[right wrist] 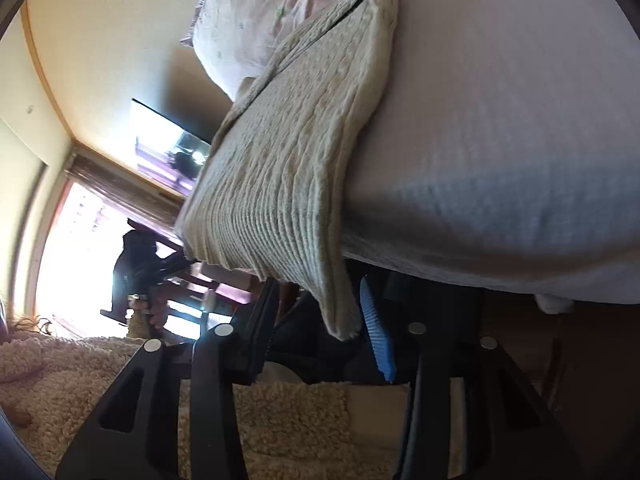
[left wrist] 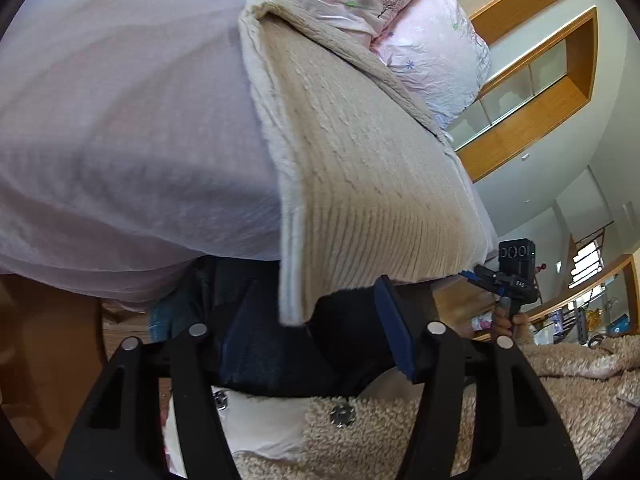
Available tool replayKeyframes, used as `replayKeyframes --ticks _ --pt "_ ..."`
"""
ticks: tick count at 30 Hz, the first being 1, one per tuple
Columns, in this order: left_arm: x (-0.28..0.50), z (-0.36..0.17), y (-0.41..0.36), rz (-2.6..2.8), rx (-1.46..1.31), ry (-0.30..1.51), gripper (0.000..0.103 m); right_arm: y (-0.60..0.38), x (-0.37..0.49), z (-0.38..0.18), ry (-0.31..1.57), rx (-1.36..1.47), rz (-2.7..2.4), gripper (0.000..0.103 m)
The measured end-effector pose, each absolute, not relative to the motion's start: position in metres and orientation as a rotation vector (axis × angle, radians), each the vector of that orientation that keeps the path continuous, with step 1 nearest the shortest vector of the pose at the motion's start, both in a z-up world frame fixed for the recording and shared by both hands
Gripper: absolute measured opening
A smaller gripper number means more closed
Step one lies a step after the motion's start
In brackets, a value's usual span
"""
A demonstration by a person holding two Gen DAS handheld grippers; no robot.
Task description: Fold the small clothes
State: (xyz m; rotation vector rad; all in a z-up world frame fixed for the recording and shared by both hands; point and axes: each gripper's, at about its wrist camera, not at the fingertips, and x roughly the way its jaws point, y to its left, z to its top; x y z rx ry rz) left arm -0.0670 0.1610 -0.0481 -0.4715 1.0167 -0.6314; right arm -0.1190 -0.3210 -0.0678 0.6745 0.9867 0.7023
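Observation:
A beige ribbed knit garment [left wrist: 360,168] lies on a bed with a pale sheet [left wrist: 120,120] and hangs over the bed's edge. One lower corner [left wrist: 294,304] hangs between the fingers of my left gripper [left wrist: 308,320], whose jaws stand wide apart, the blue pad [left wrist: 394,328] clear of the cloth. In the right wrist view the garment [right wrist: 288,168] has its other corner [right wrist: 340,320] between the fingers of my right gripper [right wrist: 320,320], also spread. The blue pad [right wrist: 376,332] is just beside the cloth. The right gripper also shows in the left wrist view [left wrist: 508,276].
A pink floral pillow [left wrist: 432,40] lies at the head of the bed. A fluffy beige fleece with snap buttons [left wrist: 360,440] is right below both grippers. A wooden window frame [left wrist: 532,92] and a bright window [right wrist: 80,264] are behind.

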Motion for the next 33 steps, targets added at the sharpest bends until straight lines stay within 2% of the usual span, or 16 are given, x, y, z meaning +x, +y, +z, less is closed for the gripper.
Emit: replayKeyframes --ticks 1,2,3,4,9,12,16,19,23,27,32,33 --pt "-0.064 -0.048 0.162 -0.641 -0.499 0.994 0.049 -0.32 -0.119 -0.067 0.968 0.681 0.72 0.032" --pt "-0.063 -0.048 0.164 -0.649 -0.53 0.978 0.044 -0.318 -0.118 -0.066 0.941 0.684 0.74 0.018" --pt "-0.06 -0.048 0.166 -0.665 -0.574 0.961 0.028 -0.316 -0.117 -0.064 0.928 0.679 0.749 0.008" --pt "-0.058 -0.049 0.17 -0.682 -0.627 0.958 0.008 -0.314 -0.119 -0.061 0.911 0.668 0.769 0.008" --pt "-0.069 -0.026 0.175 -0.722 -0.677 0.921 0.006 -0.311 -0.123 -0.002 0.758 0.597 0.862 0.007" --pt "-0.052 0.021 0.175 -0.752 -0.645 0.818 0.006 -0.316 -0.102 0.049 0.623 0.527 0.857 0.007" --pt "0.014 0.08 0.178 -0.674 -0.608 0.699 0.006 -0.321 -0.04 0.107 0.468 0.474 0.789 0.007" --pt "0.085 0.098 0.183 -0.565 -0.659 0.649 0.006 -0.325 0.031 0.125 0.409 0.527 0.694 0.007" --pt "0.177 0.087 0.175 -0.416 -0.68 0.689 0.006 -0.338 0.123 0.104 0.457 0.627 0.539 0.007" --pt "0.24 0.051 0.157 -0.329 -0.694 0.797 0.006 -0.337 0.194 0.048 0.636 0.674 0.334 0.007" --pt "0.267 0.038 0.144 -0.311 -0.63 0.844 0.007 -0.346 0.21 0.009 0.707 0.794 0.179 0.008" --pt "0.271 0.037 0.143 -0.317 -0.623 0.848 0.008 -0.348 0.21 0.006 0.713 0.82 0.156 0.011"
